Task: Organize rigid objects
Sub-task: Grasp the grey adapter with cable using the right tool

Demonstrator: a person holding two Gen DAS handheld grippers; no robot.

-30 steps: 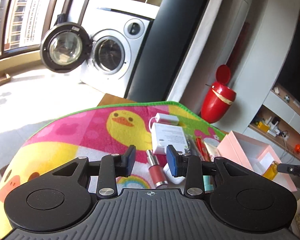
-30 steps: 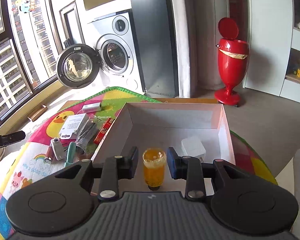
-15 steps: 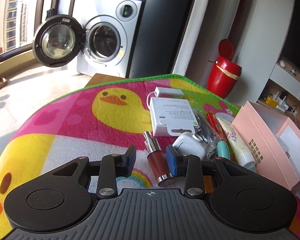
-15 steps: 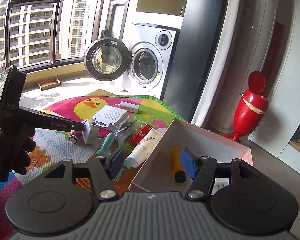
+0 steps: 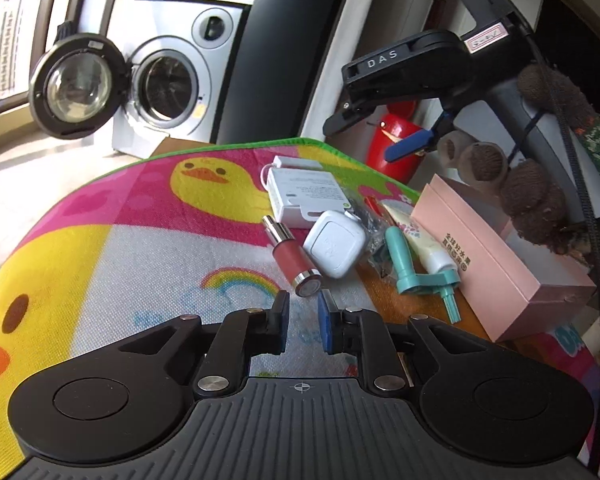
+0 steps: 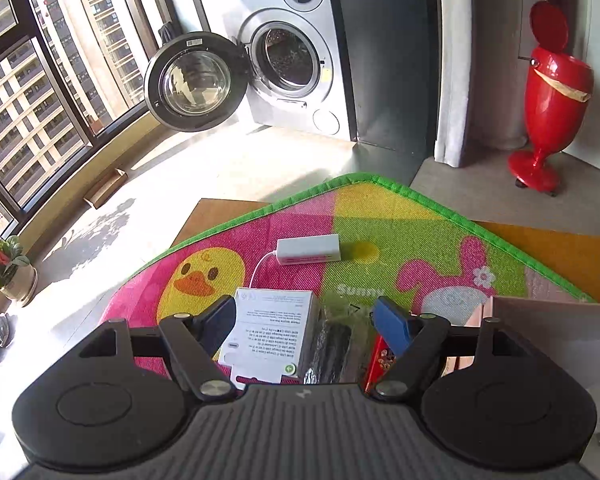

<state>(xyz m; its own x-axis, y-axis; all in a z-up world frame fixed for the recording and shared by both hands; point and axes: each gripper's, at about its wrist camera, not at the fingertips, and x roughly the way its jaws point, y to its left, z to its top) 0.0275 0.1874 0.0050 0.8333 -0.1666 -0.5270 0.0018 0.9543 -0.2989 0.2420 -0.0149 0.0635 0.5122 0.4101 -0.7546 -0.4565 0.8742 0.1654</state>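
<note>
A pile of small objects lies on the colourful duck mat (image 5: 140,264): a red cylinder with a metal cap (image 5: 290,254), a white square charger (image 5: 334,245), a white flat box (image 5: 302,196), a teal tool (image 5: 410,270) and a cream tube (image 5: 424,246). The pink box (image 5: 496,264) stands to their right. My left gripper (image 5: 302,322) is open and empty, just short of the red cylinder. My right gripper (image 6: 306,322) is open wide and empty above the white flat box (image 6: 270,336) and a dark bagged item (image 6: 334,344); it also shows in the left wrist view (image 5: 404,148).
A white adapter with a cable (image 6: 308,249) lies further back on the mat. A red packet (image 6: 380,360) lies beside the pink box's corner (image 6: 540,320). Beyond the mat's green edge are a washing machine with its door open (image 6: 284,60) and a red bin (image 6: 550,96).
My left gripper pulled back a little from the red cylinder. My right gripper released the orange bottle into the pink box, opened wide and swung left over the pile.
</note>
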